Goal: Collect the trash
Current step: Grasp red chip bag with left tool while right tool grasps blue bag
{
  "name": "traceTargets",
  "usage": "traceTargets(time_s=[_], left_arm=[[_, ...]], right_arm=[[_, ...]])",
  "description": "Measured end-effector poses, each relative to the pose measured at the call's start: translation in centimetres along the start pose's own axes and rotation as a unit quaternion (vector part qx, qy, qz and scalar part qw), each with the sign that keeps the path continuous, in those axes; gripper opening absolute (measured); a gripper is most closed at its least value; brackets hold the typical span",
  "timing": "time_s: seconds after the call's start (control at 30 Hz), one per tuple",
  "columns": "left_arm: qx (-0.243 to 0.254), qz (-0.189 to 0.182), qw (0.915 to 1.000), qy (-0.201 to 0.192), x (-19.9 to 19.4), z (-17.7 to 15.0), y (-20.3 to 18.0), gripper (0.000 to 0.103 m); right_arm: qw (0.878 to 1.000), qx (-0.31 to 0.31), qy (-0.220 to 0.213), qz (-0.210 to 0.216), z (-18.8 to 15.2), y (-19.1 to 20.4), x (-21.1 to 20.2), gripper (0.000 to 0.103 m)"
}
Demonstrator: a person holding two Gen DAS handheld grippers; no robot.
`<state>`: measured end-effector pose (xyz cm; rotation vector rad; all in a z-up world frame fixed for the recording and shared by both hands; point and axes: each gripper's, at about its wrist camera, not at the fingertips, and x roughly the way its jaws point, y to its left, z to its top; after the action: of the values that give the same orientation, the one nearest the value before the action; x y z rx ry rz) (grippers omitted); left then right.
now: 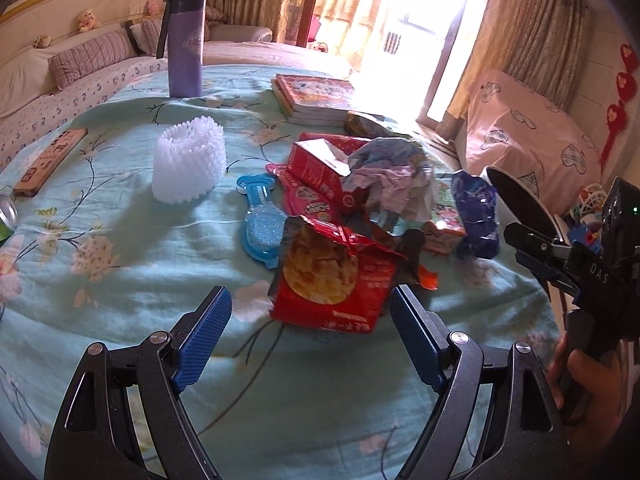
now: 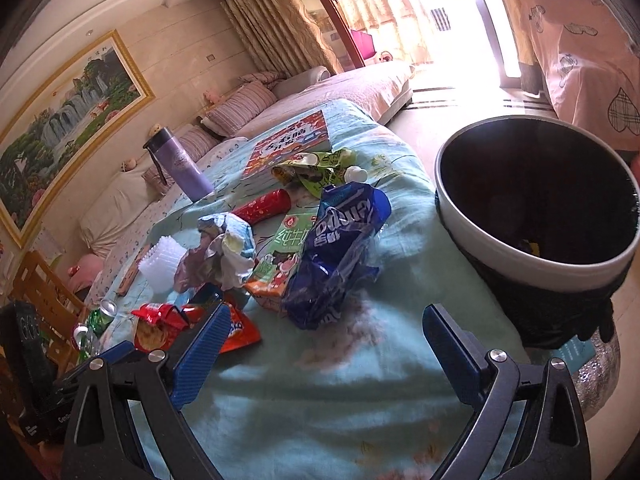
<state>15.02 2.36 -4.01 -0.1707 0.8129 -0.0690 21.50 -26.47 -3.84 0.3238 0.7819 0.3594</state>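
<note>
A heap of trash lies on the teal floral tablecloth (image 1: 120, 280). Nearest my left gripper (image 1: 310, 304) is a torn red snack bag (image 1: 332, 276), just ahead of the fingertips; the jaws stand open and touch nothing. Behind it are a red carton (image 1: 320, 164), crumpled paper (image 1: 388, 172), a milk carton (image 1: 444, 228) and a blue wrapper (image 1: 478, 216). My right gripper (image 2: 328, 316) is open and holds nothing, with the blue wrapper (image 2: 340, 248) right in front. A white-rimmed bin (image 2: 480, 240) with a black liner stands at the table's right edge.
A purple flask (image 1: 186, 44), a stack of books (image 1: 316, 96), a white foam net (image 1: 188, 160), a blue brush (image 1: 258, 216) and a wooden block (image 1: 48, 164) also sit on the table. A green can (image 2: 100, 316) stands at the left edge. A sofa runs behind.
</note>
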Motion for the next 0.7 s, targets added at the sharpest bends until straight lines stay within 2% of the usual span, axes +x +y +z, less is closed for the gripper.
traceTargets(time_s=[0.1, 0.17, 0.2, 0.23, 0.27, 0.3, 0.4, 0.7], left_arm=[[-0.004, -0.007, 0.9999, 0.012, 1.1, 0.2, 0.5, 0.082], [-0.008, -0.018, 0.9996, 0.021, 1.6, 0.0, 0.8, 0.063], [-0.01, -0.028, 0.9992, 0.027, 1.8, -0.1, 0.9, 0.042], [-0.012, -0.038, 0.9987, 0.031, 2.0, -0.3, 1.0, 0.027], [-0.011, -0.041, 0.9987, 0.029, 1.9, -0.4, 1.0, 0.02], [-0.007, -0.038, 0.999, 0.024, 1.6, -0.5, 1.0, 0.015], [-0.008, -0.038, 0.9992, 0.007, 0.6, -0.7, 0.8, 0.007], [0.005, -0.053, 0.9975, -0.046, -3.2, 0.1, -1.1, 0.001]], right_arm=[[1.0, 0.012, 0.008, 0.006, 0.5, -0.3, 1.4, 0.094], [1.0, 0.02, 0.014, 0.011, 0.8, -0.5, 2.3, 0.088], [0.999, 0.026, 0.02, 0.016, 0.8, -0.8, 2.7, 0.078], [0.999, 0.03, 0.024, 0.02, 0.8, -1.0, 3.0, 0.059], [0.999, 0.031, 0.029, 0.02, 0.8, -1.0, 3.2, 0.049], [0.999, 0.03, 0.031, 0.019, 0.7, -1.1, 3.3, 0.032], [1.0, 0.019, 0.019, 0.015, 0.5, -0.8, 2.7, 0.027], [1.0, -0.009, -0.011, -0.002, -0.2, -0.4, -1.2, 0.025]])
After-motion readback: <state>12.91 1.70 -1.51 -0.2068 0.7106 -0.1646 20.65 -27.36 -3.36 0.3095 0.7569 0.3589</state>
